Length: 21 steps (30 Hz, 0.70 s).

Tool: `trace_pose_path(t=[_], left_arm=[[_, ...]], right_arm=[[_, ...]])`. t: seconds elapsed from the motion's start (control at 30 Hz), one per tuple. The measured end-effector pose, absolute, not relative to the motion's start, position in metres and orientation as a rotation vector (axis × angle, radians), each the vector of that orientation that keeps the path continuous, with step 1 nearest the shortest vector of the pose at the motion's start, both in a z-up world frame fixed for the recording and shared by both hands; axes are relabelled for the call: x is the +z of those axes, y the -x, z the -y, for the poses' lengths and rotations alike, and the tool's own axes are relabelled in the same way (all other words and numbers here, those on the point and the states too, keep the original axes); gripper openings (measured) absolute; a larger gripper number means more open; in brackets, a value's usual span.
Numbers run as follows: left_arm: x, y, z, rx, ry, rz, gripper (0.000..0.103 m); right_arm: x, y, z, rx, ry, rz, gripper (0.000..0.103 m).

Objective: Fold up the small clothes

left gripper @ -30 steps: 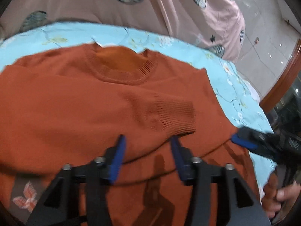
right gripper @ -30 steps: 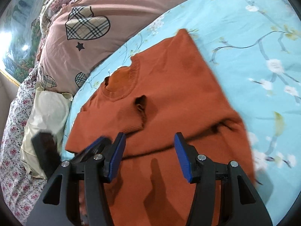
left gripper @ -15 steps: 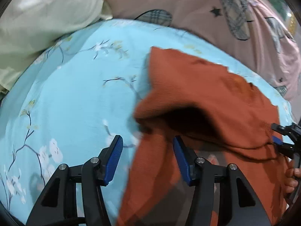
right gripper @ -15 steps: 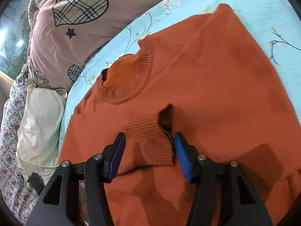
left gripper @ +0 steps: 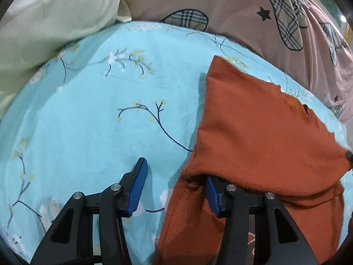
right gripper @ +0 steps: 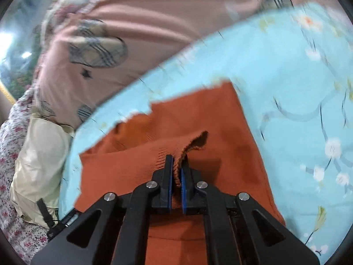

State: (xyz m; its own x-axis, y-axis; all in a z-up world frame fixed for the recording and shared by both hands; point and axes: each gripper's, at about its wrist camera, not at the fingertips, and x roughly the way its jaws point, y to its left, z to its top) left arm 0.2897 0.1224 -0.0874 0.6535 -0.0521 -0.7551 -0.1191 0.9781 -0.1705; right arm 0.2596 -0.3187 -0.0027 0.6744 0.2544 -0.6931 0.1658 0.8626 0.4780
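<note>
A rust-orange knit sweater (left gripper: 260,132) lies on a light blue floral bedsheet (left gripper: 99,121). In the left wrist view my left gripper (left gripper: 174,187) is open at the sweater's left edge; its right finger is tucked under a folded layer of the sweater, its left finger (left gripper: 136,181) is over bare sheet. In the right wrist view my right gripper (right gripper: 176,170) is shut on the ribbed sleeve cuff (right gripper: 194,143) of the sweater (right gripper: 220,121) and lifts it a little off the body of the garment.
A pink quilt with plaid hearts (left gripper: 242,6) is bunched along the far side. A pale cream pillow (left gripper: 44,22) lies at the left; it also shows in the right wrist view (right gripper: 37,165). A floral cloth (right gripper: 13,132) lies at the far left.
My right gripper closed on the sleeve cuff and raised it. My left gripper swung from over the sweater to its left edge and slid its right finger under the fold.
</note>
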Motion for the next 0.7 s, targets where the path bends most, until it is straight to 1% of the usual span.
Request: trace_pose_path(t=[0.03, 0.07, 0.13, 0.27, 0.43, 0.5, 0.53, 0.57, 0.63, 0.7], left_arm=[[-0.086, -0.287, -0.121, 0.036, 0.209, -0.849, 0.044], [-0.085, -0.285, -0.122, 0.037, 0.215, -0.836, 0.043], [-0.083, -0.280, -0.130, 0.046, 0.257, -0.808, 0.043], [-0.085, -0.274, -0.147, 0.041, 0.354, -0.797, 0.043], [-0.086, -0.273, -0.146, 0.037, 0.359, -0.802, 0.043], [-0.087, -0.273, -0.145, 0.039, 0.353, -0.800, 0.043], [-0.087, -0.273, -0.145, 0.039, 0.353, -0.800, 0.043], [-0.088, -0.273, -0.145, 0.038, 0.354, -0.801, 0.043], [-0.089, -0.273, -0.144, 0.041, 0.350, -0.805, 0.043], [-0.088, -0.273, -0.142, 0.049, 0.336, -0.807, 0.043]], right_arm=[[-0.011, -0.260, 0.318, 0.050, -0.538, -0.861, 0.007], [-0.017, -0.260, 0.314, 0.050, -0.526, -0.876, 0.007], [-0.022, -0.257, 0.310, 0.065, -0.526, -0.880, 0.007], [-0.016, -0.247, 0.310, 0.078, -0.506, -0.823, 0.007], [-0.037, -0.251, 0.315, 0.013, -0.465, -0.915, 0.008], [-0.032, -0.244, 0.318, -0.061, -0.435, -0.907, 0.009], [-0.025, -0.238, 0.318, -0.108, -0.416, -0.881, 0.015], [-0.013, -0.231, 0.319, -0.133, -0.405, -0.833, 0.015], [0.001, -0.228, 0.312, -0.092, -0.408, -0.781, 0.015], [0.002, -0.240, 0.292, 0.043, -0.397, -0.807, 0.018]])
